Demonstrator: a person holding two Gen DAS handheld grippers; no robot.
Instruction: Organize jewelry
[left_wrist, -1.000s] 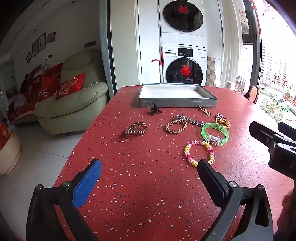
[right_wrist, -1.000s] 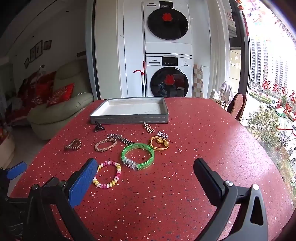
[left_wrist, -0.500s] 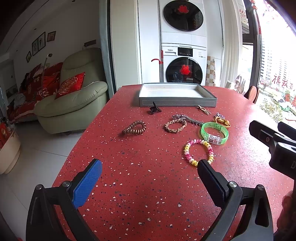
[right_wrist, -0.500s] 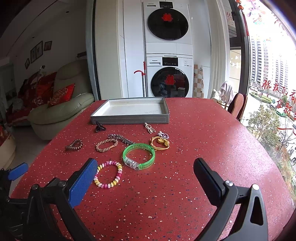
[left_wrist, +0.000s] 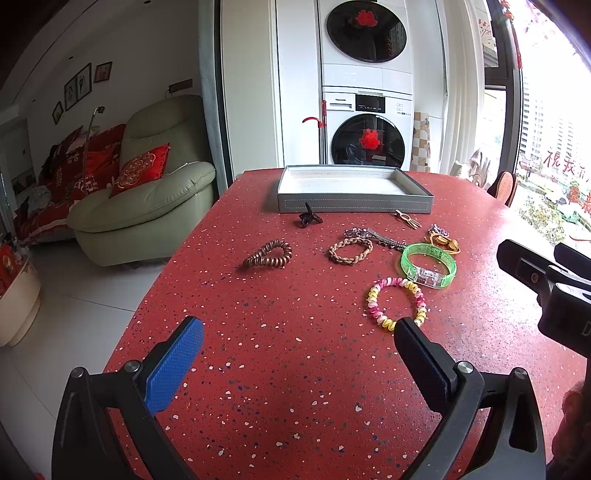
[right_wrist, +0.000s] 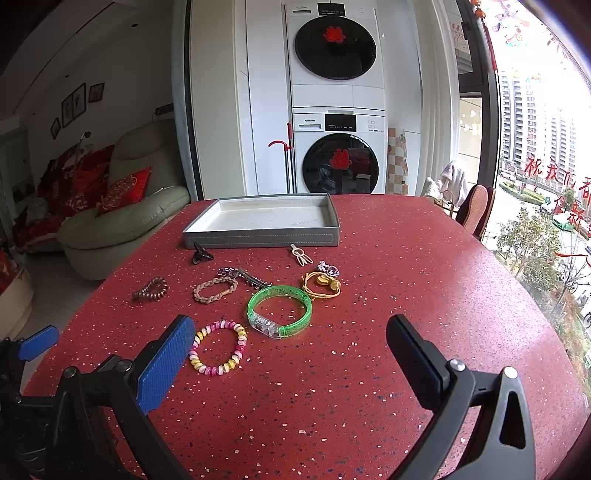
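On the red speckled bench (left_wrist: 295, 369), a grey tray (left_wrist: 354, 204) with a pale lining sits at the far side, nothing visible in it. Near its front wall lie a dark claw clip (left_wrist: 307, 219) and a small gold hairpin (left_wrist: 407, 219). Nearer still, in a loose row from left to right: a brown spiral hair tie (left_wrist: 268, 254), a braided tan bracelet (left_wrist: 350, 250) touching a silver beaded clip (left_wrist: 373, 235), a green translucent bangle (left_wrist: 428, 264), and a yellow cord ornament (right_wrist: 321, 285) just beyond the bangle. A pink-and-yellow beaded bracelet (left_wrist: 397, 302) lies nearest. The left hand-held gripper (left_wrist: 297, 334) hovers above the near bench, jaws spread wide, holding nothing. The right hand-held gripper (right_wrist: 290, 334) likewise stands wide open and empty, near the bangle and beaded bracelet.
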